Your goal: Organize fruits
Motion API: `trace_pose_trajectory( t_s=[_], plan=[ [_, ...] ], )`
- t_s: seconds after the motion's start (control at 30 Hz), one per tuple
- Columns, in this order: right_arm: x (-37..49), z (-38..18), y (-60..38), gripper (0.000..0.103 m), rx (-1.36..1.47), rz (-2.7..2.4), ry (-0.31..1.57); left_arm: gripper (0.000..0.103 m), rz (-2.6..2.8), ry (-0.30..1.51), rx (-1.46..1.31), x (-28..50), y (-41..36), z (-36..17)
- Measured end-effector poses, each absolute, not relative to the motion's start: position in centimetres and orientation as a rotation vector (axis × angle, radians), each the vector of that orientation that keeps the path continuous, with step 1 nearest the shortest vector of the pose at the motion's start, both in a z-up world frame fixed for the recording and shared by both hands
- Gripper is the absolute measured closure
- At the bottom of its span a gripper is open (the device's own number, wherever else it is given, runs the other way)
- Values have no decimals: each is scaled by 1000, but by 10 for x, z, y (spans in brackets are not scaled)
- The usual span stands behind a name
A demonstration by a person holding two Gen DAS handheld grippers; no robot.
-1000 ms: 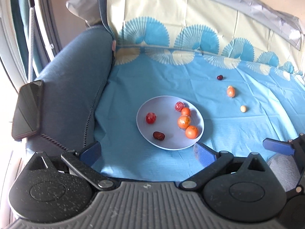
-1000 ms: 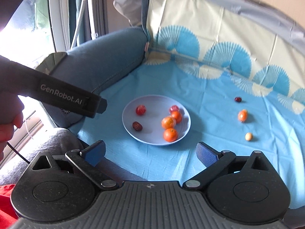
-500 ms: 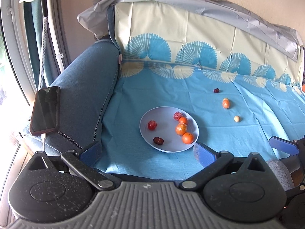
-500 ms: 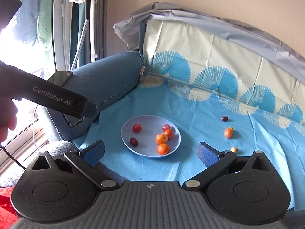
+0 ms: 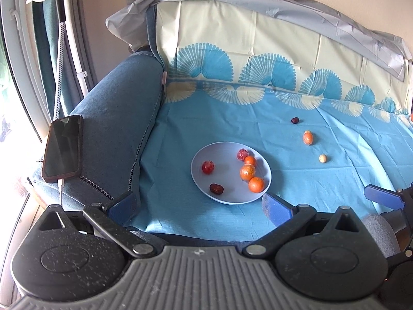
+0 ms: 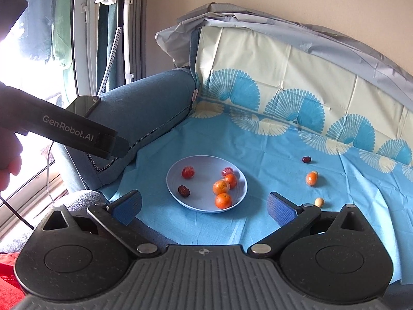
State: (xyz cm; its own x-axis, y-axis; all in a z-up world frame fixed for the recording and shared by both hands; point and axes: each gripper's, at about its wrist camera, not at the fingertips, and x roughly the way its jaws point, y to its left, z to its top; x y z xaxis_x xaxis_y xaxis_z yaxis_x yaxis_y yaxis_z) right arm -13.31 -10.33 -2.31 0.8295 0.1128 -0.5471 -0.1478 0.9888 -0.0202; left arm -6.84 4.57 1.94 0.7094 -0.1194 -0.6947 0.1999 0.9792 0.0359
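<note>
left wrist: left gripper (image 5: pixel 198 205) spread, empty, drawn back from plate (image 5: pixel 206 193); six fruits seen on it | right wrist: right gripper (image 6: pixel 204 205) spread, also withdrawn; three fruits (image 6: pixel 311 178) left right of plate, collection judged unfinished

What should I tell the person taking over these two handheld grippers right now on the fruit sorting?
Left gripper: open, empty, held back from the cloth.
Right gripper: open, empty, facing the plate.
Round pale blue plate sits on the blue patterned cloth with six fruits in it: three orange, two red, one dark.
Done: those six are plated.
Left: three loose on the cloth to the plate's right, the small dark red fruit, the orange oval fruit and the small pale round fruit.
</note>
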Motion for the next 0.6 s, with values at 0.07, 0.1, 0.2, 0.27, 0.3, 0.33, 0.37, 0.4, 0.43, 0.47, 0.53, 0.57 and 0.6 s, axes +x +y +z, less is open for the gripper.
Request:
trace_pose_trajectory(
  t_s=[0.07, 0.1, 0.2, 0.27, 0.3, 0.33, 0.37, 0.4, 0.43, 0.47, 0.53, 0.57, 0.6],
  plan=[
    [-131, -25, -102, 1, -56, 137, 583, 0, -175, 766, 121, -66, 44, 18],
    [-130, -26, -103, 1, -52, 137, 588, 0, -173, 771, 125, -65, 43, 17],
    [-124, -30, -107, 1, -31, 127, 601, 0, -165, 782, 130, -59, 39, 14],
    [-122, -33, -111, 1, -12, 116, 611, 0, -164, 789, 134, -55, 37, 12],
    [-121, -35, -113, 1, -4, 112, 616, 0, -164, 793, 135, -53, 35, 11],
    [-120, -36, -115, 1, 4, 112, 620, 0, -163, 797, 138, -50, 33, 10],
    [-119, -38, -116, 1, 9, 112, 623, 0, -163, 800, 139, -48, 32, 10],
    [-117, -39, -117, 1, 14, 112, 625, 0, -163, 804, 142, -45, 29, 9],
    [-116, -40, -118, 1, 19, 112, 626, 0, -161, 808, 146, -43, 27, 8],
    [-115, -42, -120, 1, 26, 112, 628, 0, -160, 812, 149, -40, 25, 7],
    [-111, -45, -123, 1, 44, 106, 637, 0, -158, 823, 158, -33, 21, 4],
    [-109, -46, -126, 1, 53, 103, 641, 0, -156, 829, 162, -30, 19, 2],
    [-106, -48, -128, 1, 61, 101, 645, 0, -156, 835, 167, -27, 16, 0]
  ],
)
